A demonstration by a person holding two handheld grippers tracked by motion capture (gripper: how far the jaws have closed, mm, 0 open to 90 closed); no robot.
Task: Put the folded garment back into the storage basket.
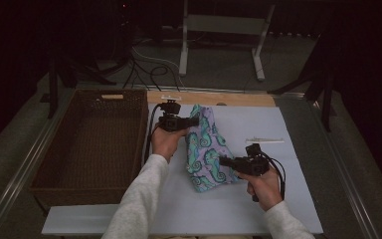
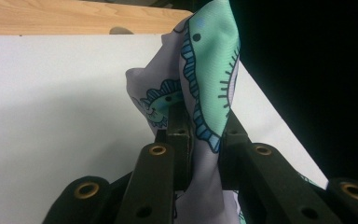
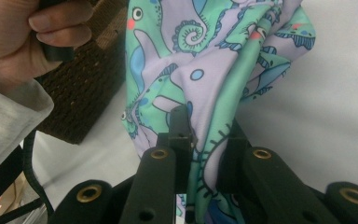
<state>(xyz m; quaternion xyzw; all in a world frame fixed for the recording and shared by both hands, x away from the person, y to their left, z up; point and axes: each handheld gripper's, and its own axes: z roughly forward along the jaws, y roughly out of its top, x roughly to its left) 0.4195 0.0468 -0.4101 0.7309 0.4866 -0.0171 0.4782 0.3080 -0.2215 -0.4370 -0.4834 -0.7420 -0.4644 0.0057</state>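
Note:
A lilac cloth (image 1: 206, 147) printed with green seahorses hangs folded between my two grippers above the white table sheet (image 1: 258, 199). My left gripper (image 1: 195, 121) is shut on the cloth's far end; in the left gripper view the fabric (image 2: 212, 70) is pinched between the black jaws, with my left gripper (image 2: 205, 135) closed around it. My right gripper (image 1: 222, 161) is shut on the near end of the cloth. In the right gripper view the cloth (image 3: 205, 60) bunches up out of the closed jaws of my right gripper (image 3: 207, 135).
A brown wicker basket (image 1: 49, 169) stands left of the white sheet, close to my left hand (image 3: 14, 42). A wooden strip (image 1: 238, 98) borders the sheet's far edge. A thin pale strip (image 1: 264, 141) lies on the sheet at the right.

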